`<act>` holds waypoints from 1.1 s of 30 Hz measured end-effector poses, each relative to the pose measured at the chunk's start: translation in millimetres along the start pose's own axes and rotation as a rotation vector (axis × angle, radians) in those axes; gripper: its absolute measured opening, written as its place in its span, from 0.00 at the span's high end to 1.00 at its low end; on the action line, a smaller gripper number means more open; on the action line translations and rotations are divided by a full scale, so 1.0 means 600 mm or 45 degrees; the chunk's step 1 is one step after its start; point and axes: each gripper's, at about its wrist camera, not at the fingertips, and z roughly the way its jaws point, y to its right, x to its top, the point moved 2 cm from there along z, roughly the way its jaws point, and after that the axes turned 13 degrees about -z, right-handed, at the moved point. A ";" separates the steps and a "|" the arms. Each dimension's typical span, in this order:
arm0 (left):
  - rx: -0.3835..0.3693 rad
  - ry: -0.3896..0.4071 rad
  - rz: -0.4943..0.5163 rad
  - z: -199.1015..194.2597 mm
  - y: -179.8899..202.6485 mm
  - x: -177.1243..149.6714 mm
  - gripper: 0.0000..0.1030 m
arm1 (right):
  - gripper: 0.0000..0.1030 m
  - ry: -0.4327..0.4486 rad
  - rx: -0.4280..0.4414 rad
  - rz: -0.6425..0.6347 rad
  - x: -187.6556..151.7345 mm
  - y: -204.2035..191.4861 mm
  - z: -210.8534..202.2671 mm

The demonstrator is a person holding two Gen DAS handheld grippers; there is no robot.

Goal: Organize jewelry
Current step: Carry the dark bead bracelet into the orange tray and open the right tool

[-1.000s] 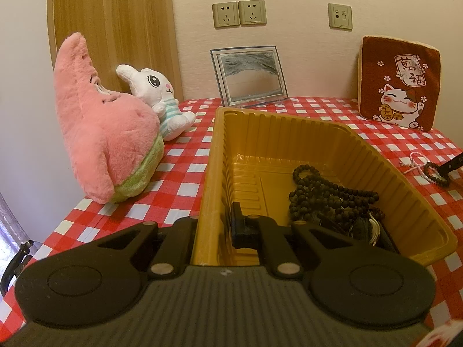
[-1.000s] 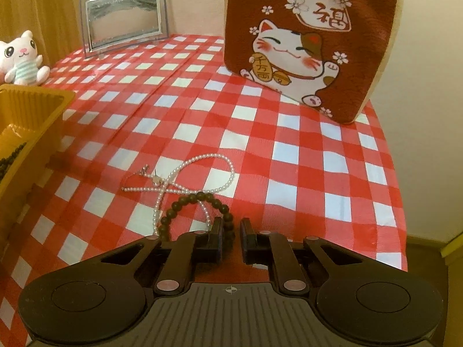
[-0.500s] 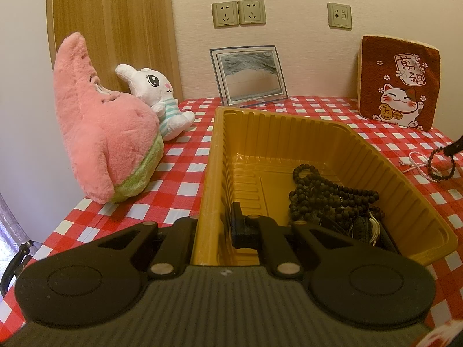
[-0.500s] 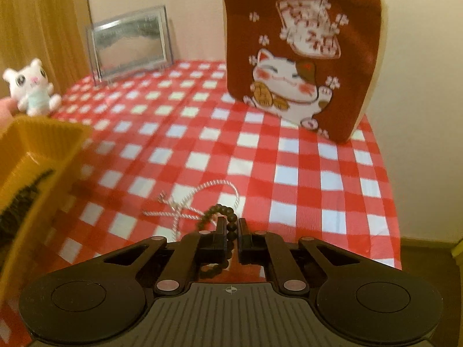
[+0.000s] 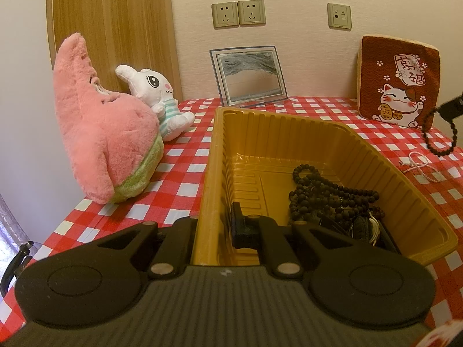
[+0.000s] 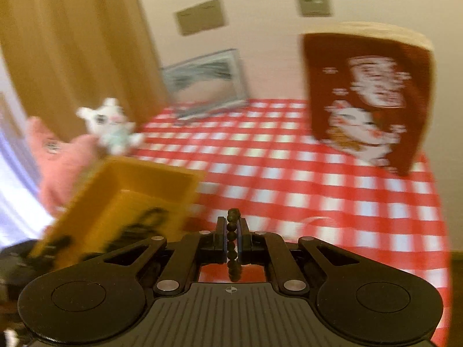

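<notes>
Right wrist view smeared: tray point(image 6: 127, 199) contents unreadable. Right gripper point(image 5: 451, 107) cut by frame edge (bracelet point(image 5: 438, 133) loop too).

open checked cloth point(image 5: 385, 141) right of tray point(image 5: 332, 128) (pearl strand point(image 5: 419, 165) lying there), cushion point(image 5: 400, 81) behind

Red-and-white checked cloth point(image 5: 188, 170) over the table. Pink plush point(image 5: 101, 133) at left edge, white bunny point(image 5: 156, 98) leaning against it. Framed picture point(image 5: 249, 76) propped at back wall (probably sand art). Lucky-cat cushion point(image 5: 400, 82) upright at right. Three wall plates point(image 5: 238, 14) above.
</notes>
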 end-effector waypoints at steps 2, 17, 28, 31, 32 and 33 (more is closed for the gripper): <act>0.001 0.000 0.001 0.000 0.000 0.000 0.93 | 0.94 0.014 0.076 0.003 0.007 -0.029 0.006; 0.000 0.001 -0.001 0.000 0.000 0.003 0.93 | 0.93 -0.016 0.358 -0.015 0.040 -0.180 0.103; 0.000 0.001 -0.003 0.000 -0.001 0.004 0.93 | 0.67 0.022 0.264 0.025 0.036 -0.136 0.070; 0.000 0.001 -0.004 0.000 -0.001 0.004 0.93 | 0.63 -0.002 0.206 0.044 0.020 -0.114 0.059; -0.001 0.001 -0.004 0.000 -0.002 0.004 0.93 | 0.62 -0.010 0.185 0.047 0.013 -0.107 0.055; 0.000 0.001 -0.004 0.000 -0.001 0.004 0.93 | 0.61 -0.020 0.167 0.053 0.007 -0.100 0.052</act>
